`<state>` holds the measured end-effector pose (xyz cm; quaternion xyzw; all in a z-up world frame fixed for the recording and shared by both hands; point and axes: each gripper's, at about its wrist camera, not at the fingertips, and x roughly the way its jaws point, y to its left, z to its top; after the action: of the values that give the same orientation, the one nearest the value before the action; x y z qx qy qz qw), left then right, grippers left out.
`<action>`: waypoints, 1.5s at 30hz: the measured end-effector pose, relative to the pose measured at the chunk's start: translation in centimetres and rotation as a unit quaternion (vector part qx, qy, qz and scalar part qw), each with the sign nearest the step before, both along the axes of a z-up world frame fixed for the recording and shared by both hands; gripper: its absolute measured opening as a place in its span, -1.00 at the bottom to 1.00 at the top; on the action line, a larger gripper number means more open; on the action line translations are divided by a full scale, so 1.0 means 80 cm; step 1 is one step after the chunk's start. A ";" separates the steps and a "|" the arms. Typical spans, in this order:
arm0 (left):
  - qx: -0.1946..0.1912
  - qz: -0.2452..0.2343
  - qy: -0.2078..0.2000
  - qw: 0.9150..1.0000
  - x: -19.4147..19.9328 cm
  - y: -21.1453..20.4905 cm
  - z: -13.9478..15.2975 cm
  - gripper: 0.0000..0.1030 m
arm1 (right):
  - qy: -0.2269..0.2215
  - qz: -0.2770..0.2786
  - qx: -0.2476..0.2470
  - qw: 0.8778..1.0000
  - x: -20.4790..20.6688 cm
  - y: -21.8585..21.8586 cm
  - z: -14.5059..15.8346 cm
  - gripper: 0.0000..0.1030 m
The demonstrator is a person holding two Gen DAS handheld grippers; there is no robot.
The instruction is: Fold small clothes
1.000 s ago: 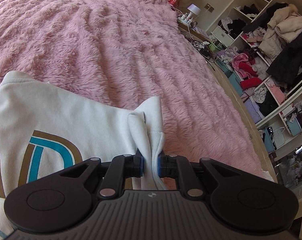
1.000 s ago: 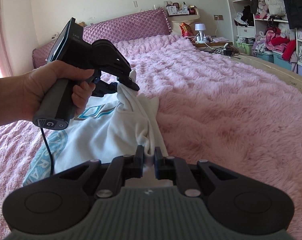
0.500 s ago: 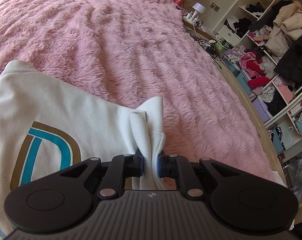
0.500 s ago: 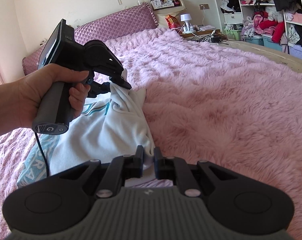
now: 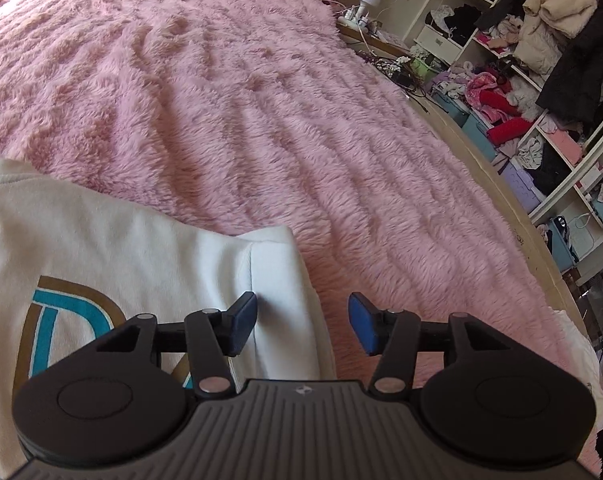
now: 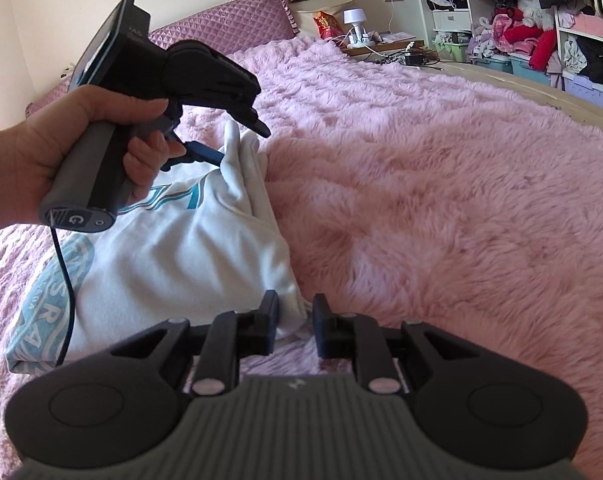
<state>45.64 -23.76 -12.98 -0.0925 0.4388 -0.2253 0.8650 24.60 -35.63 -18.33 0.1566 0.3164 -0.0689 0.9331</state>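
Note:
A small white garment [image 5: 101, 256] with teal and gold print lies folded on the pink fluffy bed cover [image 5: 261, 112]. My left gripper [image 5: 303, 322] is open, its jaws wide apart just above the garment's folded right edge. In the right wrist view the garment [image 6: 173, 248] lies left of centre, and the left gripper [image 6: 241, 144], held by a hand, hovers open over its far corner. My right gripper [image 6: 295, 320] is partly open, its jaws standing either side of the garment's near corner without pinching it.
The bed's wooden edge [image 5: 501, 184] runs along the right. Beyond it stand open shelves [image 5: 541, 60] stuffed with clothes and bins. A nightstand with a white lamp [image 6: 353, 20] and a purple quilted headboard [image 6: 221, 28] are at the far end.
Both grippers were shut on the garment's folded edge and have let go. The left jaws opened wide, the right jaws opened a little. The edge now lies flat on the bed.

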 end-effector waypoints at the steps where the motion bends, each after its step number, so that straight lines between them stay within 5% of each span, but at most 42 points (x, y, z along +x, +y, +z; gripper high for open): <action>1: -0.001 -0.006 -0.013 1.000 -0.007 0.004 0.010 0.17 | 0.004 0.000 0.001 1.000 -0.001 -0.002 0.000 -0.57; 9: 0.015 -0.038 -0.067 0.997 -0.136 0.126 0.066 0.22 | -0.010 -0.005 0.010 1.000 -0.018 -0.012 0.023 -0.53; 18: 0.123 -0.040 -0.081 0.988 -0.285 0.220 0.029 0.23 | -0.020 0.031 -0.003 0.999 -0.016 0.006 0.049 -0.52; 21: 0.160 -0.047 -0.102 0.981 -0.298 0.217 0.014 0.21 | -0.010 0.026 -0.003 1.000 -0.012 0.009 0.050 -0.52; 25: 0.174 -0.067 -0.097 0.978 -0.293 0.209 -0.003 -0.28 | -0.006 0.028 -0.017 0.999 -0.010 0.018 0.056 -0.52; 33: 0.159 -0.073 -0.112 0.978 -0.296 0.207 -0.011 -0.41 | -0.001 0.043 -0.035 0.998 -0.006 0.032 0.056 -0.52; 35: 0.157 -0.075 -0.115 0.978 -0.296 0.205 -0.013 -0.76 | -0.002 0.045 -0.037 0.998 -0.004 0.034 0.054 -0.52; 42: 0.099 -0.012 -0.078 0.992 -0.287 0.216 0.004 -0.85 | -0.025 0.110 -0.025 0.993 0.016 0.049 0.052 -0.43; 45: 0.125 -0.004 -0.080 0.989 -0.287 0.209 0.007 -0.86 | -0.001 0.094 -0.035 0.995 0.026 0.048 0.044 -0.44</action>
<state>22.67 -7.05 -12.41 0.0359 0.3934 -0.1788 0.9011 26.69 -31.78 -14.84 0.0932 0.3264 0.0079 0.9406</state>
